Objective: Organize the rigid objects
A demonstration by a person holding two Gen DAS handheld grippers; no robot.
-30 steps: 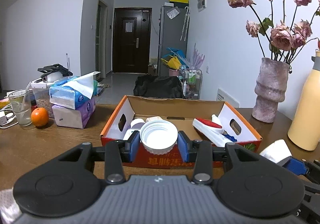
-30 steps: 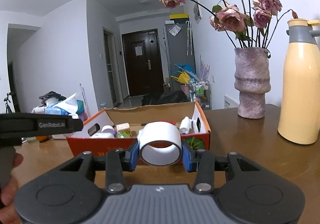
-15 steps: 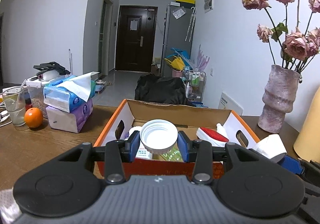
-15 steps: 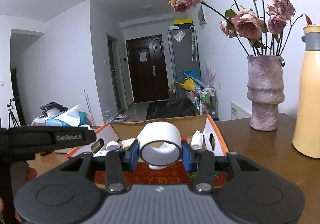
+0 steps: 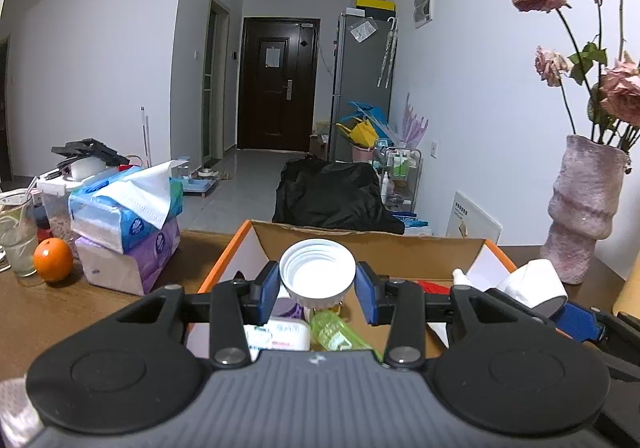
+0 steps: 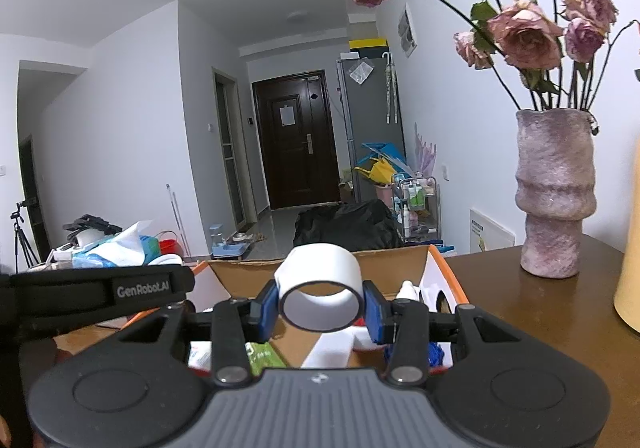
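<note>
My left gripper point(image 5: 317, 285) is shut on a white screw lid point(image 5: 317, 274) and holds it above the open orange cardboard box point(image 5: 460, 246). My right gripper point(image 6: 321, 306) is shut on a white tape roll point(image 6: 320, 280) and holds it over the same box point(image 6: 440, 272). The roll and right gripper also show at the right of the left wrist view point(image 5: 536, 284). In the box lie a green bottle point(image 5: 336, 332), a white packet point(image 5: 280, 334), a purple-lidded jar and a small white bottle point(image 6: 408, 290).
Stacked tissue packs point(image 5: 128, 232), an orange point(image 5: 53, 265) and a glass point(image 5: 18, 232) stand at the left on the wooden table point(image 5: 80, 312). A pink vase of dried roses point(image 6: 554, 192) and a yellow flask point(image 6: 630, 248) stand at the right.
Both grippers have risen and moved forward over the box, each still holding its object. The box interior now lies directly beneath them.
</note>
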